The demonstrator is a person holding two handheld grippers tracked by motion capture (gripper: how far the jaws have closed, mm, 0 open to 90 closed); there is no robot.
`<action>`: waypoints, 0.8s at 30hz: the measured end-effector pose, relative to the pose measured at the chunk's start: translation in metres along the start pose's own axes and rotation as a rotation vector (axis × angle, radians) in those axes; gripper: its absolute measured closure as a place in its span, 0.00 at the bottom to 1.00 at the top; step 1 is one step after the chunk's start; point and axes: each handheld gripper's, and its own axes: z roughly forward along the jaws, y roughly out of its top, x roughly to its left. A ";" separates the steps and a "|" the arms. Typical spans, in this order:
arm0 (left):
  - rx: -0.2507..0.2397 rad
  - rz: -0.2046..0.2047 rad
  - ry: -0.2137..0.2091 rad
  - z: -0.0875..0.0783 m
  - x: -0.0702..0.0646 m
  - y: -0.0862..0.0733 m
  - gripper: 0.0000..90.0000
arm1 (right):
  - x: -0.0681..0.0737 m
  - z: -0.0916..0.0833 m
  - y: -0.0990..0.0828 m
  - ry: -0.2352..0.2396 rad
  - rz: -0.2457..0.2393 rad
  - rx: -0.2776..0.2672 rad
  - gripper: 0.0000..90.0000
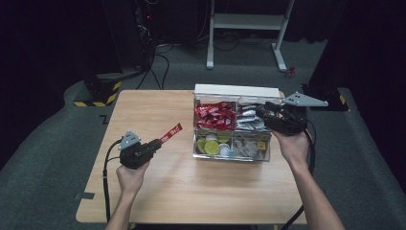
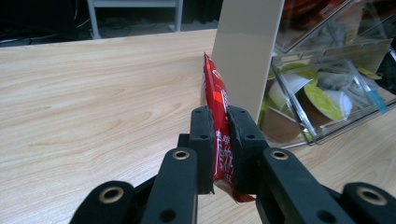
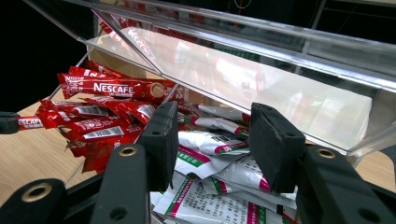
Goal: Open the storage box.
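While we are pinching the thin red foil coffee stick [image 2: 218,116] edge-on in our left claw [image 1: 158,142], it is pointing clear of the wooden bench [image 1: 191,191], with open room all around. Farther off, our right claw [image 3: 210,140] is hanging part-open and empty over white sachets [image 3: 219,182] inside the clear plastic compartment box [image 1: 232,155], its walls and raised lid crowding us.
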 end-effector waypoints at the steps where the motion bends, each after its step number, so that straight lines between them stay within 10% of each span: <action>1: 0.001 -0.004 -0.001 0.001 0.000 -0.001 0.90 | 0.000 0.000 0.000 0.000 0.002 0.001 0.58; 24: 0.062 -0.030 0.065 0.027 0.009 -0.029 0.90 | -0.001 0.000 -0.001 0.006 0.013 -0.007 0.58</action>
